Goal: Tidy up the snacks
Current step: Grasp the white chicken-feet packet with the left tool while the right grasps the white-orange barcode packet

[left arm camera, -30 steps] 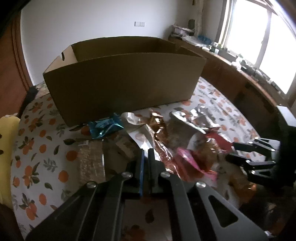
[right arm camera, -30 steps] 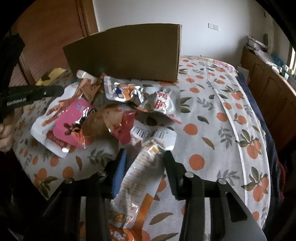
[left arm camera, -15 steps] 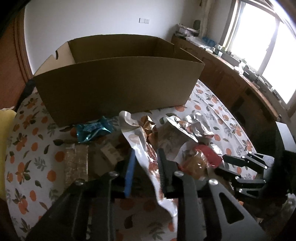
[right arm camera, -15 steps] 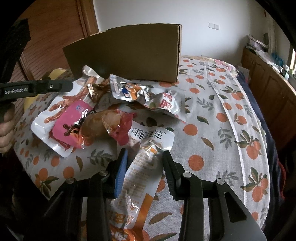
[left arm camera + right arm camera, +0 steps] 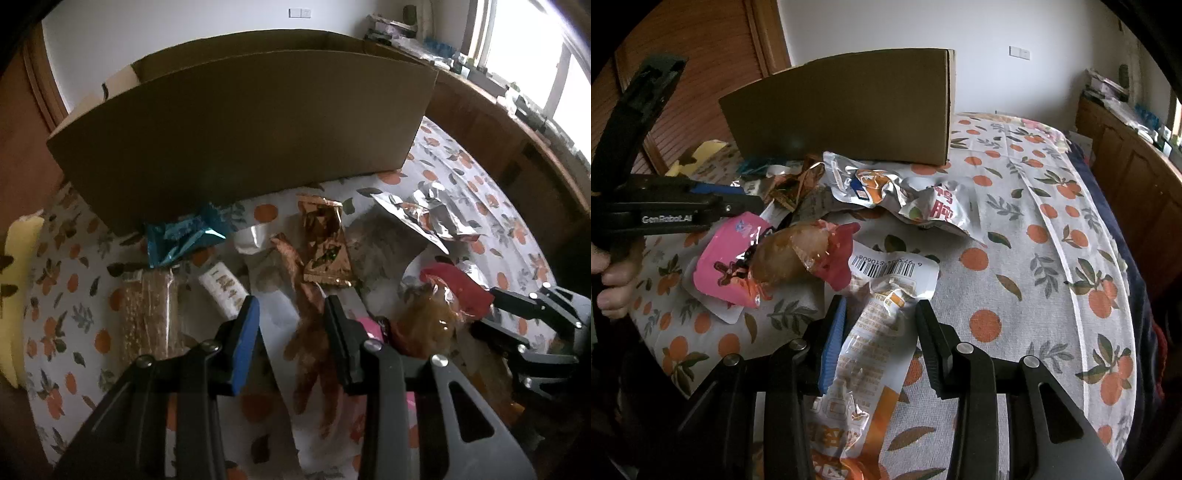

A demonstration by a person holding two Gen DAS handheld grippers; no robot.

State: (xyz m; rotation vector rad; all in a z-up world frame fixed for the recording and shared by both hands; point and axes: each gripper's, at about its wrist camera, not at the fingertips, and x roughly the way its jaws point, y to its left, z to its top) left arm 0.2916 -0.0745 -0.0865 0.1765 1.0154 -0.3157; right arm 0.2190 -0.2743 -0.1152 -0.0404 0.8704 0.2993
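A large cardboard box [image 5: 240, 136] stands at the back of the table; it also shows in the right wrist view [image 5: 849, 110]. Snack packets lie in a pile in front of it. My left gripper [image 5: 291, 314] is open, its fingers either side of a white pouch printed with brown chicken feet [image 5: 310, 332]. My right gripper [image 5: 879, 314] is open around a white-and-orange packet [image 5: 875, 332] lying on the cloth. A pink packet [image 5: 727, 266], a red-wrapped bun [image 5: 798, 254] and a silver packet [image 5: 905, 195] lie between the grippers.
An orange-print tablecloth [image 5: 1015, 258] covers the table. A teal packet [image 5: 181, 236], a gold packet [image 5: 325, 240], a clear bar packet [image 5: 147, 314] and a crumpled silver packet [image 5: 428, 218] lie near the box. A yellow object [image 5: 18, 288] sits at far left. Wooden cabinets [image 5: 1137, 155] line the right.
My left gripper has opened from shut and moved forward over the chicken-feet pouch, toward the box. My right gripper has stayed open over the white-and-orange packet, barely moving.
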